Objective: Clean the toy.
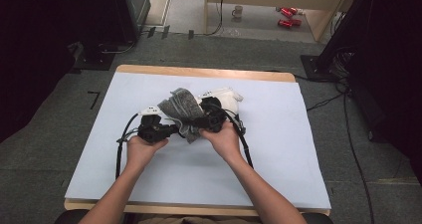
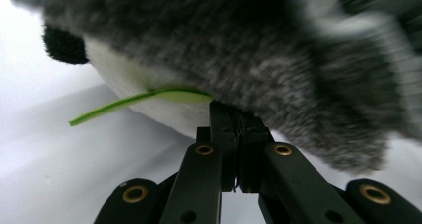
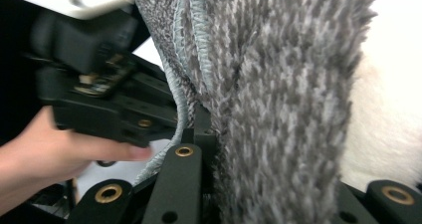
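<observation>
In the high view, the grey cloth point(image 1: 180, 109) hangs bunched between the 2 hands above the middle of the worktop point(image 1: 278, 149), which is covered in pale blue sheeting. Its folds hide the tips of both tools. The left tongs point(image 1: 169, 129) reach into it from the left and the right tongs point(image 1: 201, 122) from the right, close together. A white fluffy piece point(image 1: 224, 97) lies just behind the cloth, partly covered by it.

In the left gripper view, the left tongs point(image 2: 234, 129) are clenched, their black jaws pressed together on the lower edge of the grey cloth point(image 2: 249, 59), a fuzzy, mottled grey pile, blurred at the right. A thin green strip point(image 2: 129, 100) sticks out beside a white patch; what it belongs to is hard to make out.

In the right gripper view, the right tongs point(image 3: 209, 134) are closed on the grey cloth point(image 3: 278, 94), whose looped terry pile and stitched hem drape over the jaws and hide the right one. The left hand point(image 3: 54, 154) and its tool are blurred behind.
</observation>
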`<state>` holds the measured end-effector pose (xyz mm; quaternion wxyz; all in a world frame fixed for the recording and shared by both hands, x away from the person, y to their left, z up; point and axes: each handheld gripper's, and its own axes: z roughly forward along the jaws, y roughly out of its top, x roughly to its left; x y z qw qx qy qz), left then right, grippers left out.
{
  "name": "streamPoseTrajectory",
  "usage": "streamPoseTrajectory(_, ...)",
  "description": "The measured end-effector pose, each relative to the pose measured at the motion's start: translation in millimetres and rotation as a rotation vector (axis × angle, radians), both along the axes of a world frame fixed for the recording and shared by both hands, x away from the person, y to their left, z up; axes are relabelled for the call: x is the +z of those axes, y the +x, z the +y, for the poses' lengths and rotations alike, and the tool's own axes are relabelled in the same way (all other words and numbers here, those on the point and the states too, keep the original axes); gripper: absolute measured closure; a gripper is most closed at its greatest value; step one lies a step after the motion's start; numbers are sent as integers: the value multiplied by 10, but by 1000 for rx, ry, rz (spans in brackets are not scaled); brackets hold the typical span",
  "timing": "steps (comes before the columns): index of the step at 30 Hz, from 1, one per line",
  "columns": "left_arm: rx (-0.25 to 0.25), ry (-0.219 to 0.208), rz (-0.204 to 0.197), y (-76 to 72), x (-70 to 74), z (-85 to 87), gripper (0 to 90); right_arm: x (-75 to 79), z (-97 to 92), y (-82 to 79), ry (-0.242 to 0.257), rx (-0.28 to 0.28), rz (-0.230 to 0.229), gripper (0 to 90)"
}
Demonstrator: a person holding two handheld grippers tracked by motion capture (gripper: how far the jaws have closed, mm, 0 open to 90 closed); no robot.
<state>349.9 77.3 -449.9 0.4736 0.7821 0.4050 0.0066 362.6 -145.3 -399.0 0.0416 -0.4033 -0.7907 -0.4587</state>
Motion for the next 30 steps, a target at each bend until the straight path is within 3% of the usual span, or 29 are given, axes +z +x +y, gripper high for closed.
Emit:
streamPoseTrajectory(4,0,11,2,7,-6,10,895,-59,-19,61,-31,-33,2,789)
streamPoseTrajectory(9,-10,15,4,7,-19,-2,894,-47,-115,98,-100,-29,-15,787)
streamPoseTrajectory(12,-8,18,8,18,-21,8,894,-34,-215,103,-115,-36,-15,786)
streamPoseTrajectory(17,8,12,23,49,-25,66,895,6,-480,141,-165,-118,-34,786)
streamPoseTrajectory(20,7,10,21,49,-20,62,896,-5,-683,188,-124,-155,0,788)
streamPoseTrajectory(28,11,23,14,61,-24,73,900,37,-1050,242,-70,-214,3,787)
streamPoseTrajectory(29,27,74,15,67,-34,69,900,34,-1094,244,-62,-223,6,787)
streamPoseTrajectory(30,32,96,19,79,-58,76,900,29,-1149,247,-65,-237,7,787)
